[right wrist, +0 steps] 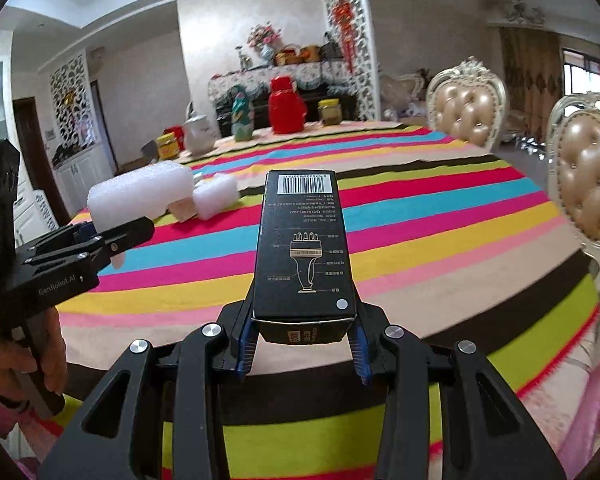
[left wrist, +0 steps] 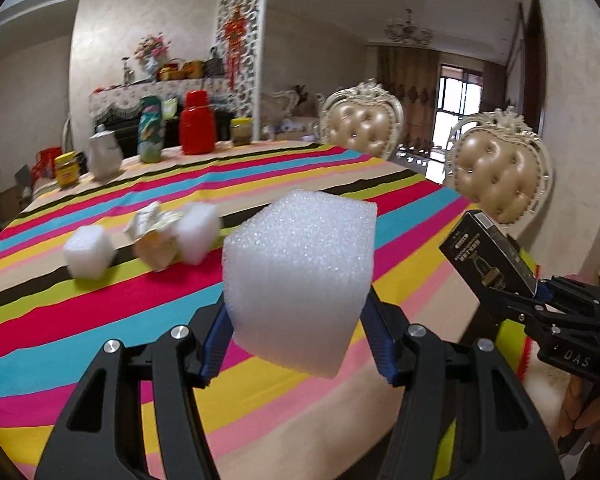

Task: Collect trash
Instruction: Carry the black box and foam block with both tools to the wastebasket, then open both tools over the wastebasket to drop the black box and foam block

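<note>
Above the striped tablecloth (left wrist: 100,320), you held both grippers loaded and clear of the surface. Your left gripper (left wrist: 296,344) was clamped at a medium width on a white foam block (left wrist: 300,280), its blue pads pressing the block's two flanks; the block stood up and forward of the fingertips. Your right gripper (right wrist: 302,342) was closed narrowly on a black carton (right wrist: 304,244), gripped at its near end, with the long axis running straight out along the fingers and the barcode end farthest from you.

Remaining trash lay on the cloth ahead and to the left of your left gripper: two smaller foam cubes (left wrist: 88,252) with a crumpled paper wrapper (left wrist: 154,236) between them, well apart from both tools. From the right wrist view, that cluster lay beyond your left gripper, so the left hand was judged the nearer one.

No bin was visible in either view. Both tools were full, so a drop-off was judged necessary before reaching for that cluster.
</note>
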